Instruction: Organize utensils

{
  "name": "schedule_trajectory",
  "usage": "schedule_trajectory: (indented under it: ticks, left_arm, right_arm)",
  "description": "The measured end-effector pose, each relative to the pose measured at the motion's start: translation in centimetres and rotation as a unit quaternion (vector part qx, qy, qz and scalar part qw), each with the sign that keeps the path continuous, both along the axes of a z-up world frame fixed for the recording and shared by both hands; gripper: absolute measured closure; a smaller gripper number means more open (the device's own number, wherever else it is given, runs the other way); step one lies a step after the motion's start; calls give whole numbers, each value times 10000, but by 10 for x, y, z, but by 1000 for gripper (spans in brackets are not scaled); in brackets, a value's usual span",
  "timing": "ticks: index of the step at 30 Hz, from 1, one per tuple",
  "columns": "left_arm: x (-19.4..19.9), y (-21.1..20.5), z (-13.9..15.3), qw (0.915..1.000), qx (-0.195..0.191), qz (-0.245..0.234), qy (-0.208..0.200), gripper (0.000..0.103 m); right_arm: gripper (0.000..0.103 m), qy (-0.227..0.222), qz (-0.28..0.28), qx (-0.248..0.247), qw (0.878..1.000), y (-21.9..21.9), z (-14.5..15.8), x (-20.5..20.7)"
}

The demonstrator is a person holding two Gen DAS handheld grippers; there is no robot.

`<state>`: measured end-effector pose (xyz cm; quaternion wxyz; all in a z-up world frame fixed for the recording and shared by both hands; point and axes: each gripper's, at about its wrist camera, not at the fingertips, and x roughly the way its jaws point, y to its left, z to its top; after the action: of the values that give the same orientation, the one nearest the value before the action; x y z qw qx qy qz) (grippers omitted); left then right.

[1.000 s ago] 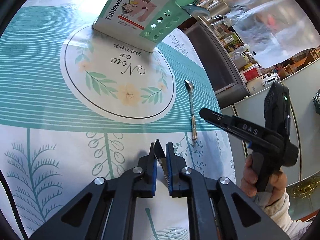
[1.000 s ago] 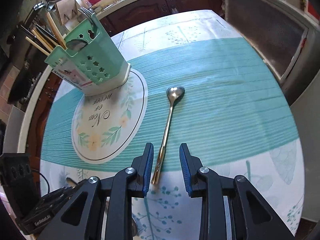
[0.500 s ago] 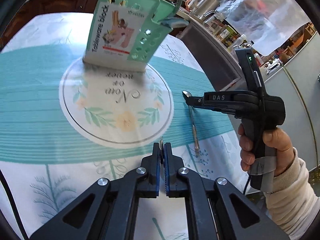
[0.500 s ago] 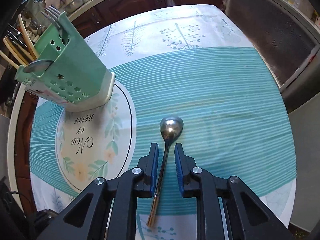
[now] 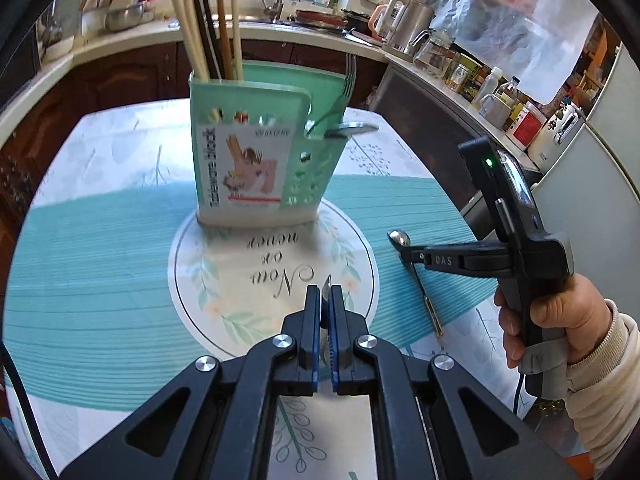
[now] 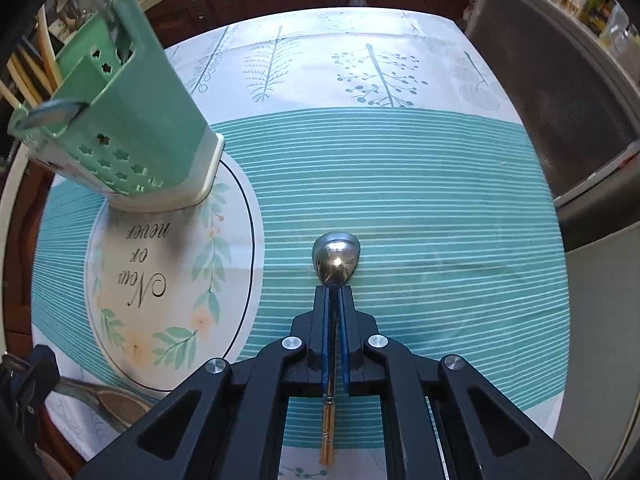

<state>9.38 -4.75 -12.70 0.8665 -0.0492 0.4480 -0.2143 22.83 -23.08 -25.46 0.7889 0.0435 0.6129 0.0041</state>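
We find the right gripper (image 6: 334, 292) just closing its jaws on the spoon (image 6: 336, 258) neck, bowl ahead, while the left gripper (image 5: 325, 294) clamps another utensil; lift level toward the caddy (image 6: 132, 120).

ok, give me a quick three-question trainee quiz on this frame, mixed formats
1. True or false: the right gripper has its jaws closed on the spoon lying on the tablecloth.
2. What stands tallest in the green utensil holder? A) chopsticks B) ladle C) whisk
3. Fill in: the left gripper has its jaws shut on a thin ____ utensil.

Key: 1 true; 2 A, the chopsticks; 3 metal, its type is not clear from the left wrist view.
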Motion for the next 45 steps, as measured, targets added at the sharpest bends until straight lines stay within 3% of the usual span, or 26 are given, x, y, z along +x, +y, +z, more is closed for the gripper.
schedule_trajectory:
  ticks: [8,13,18,22,27,36,41,45]
  left_arm:
    - [17,-3,56,9961,615,-29,-639,101]
    - [34,-12,102,9879,1042,-27,-1146,101]
    - [55,-24,142,9799,1275,71,-1532,101]
    - [72,-29,159,9788,1282,116,-1594,101]
    - [98,-35,165,9805,1233,140,-1522,101]
    - [141,-60,136,9727,1803,106,-1456,101]
    - [155,-62,117,9726,1941,188,-1262,76]
    - [150,-53,115,9775,1722,224,-1195,69]
  right_arm:
    - [99,-703,-56,916,9933,-19,34,-24]
    - [103,-1734,174,1421,9744,-10,97,-37]
    - [103,-2869,482,1426,9461,7,169,-41]
    - [103,-2963,711,1349,9428,21,189,-30]
    - [103,-2623,647,1423,9522,22,169,-10]
    - [103,-2232,277,1464,9633,-6,106,26]
    - [102,-1770,49,1634,9705,-20,64,56]
    - [102,-1435,-40,1733,9744,-24,36,76]
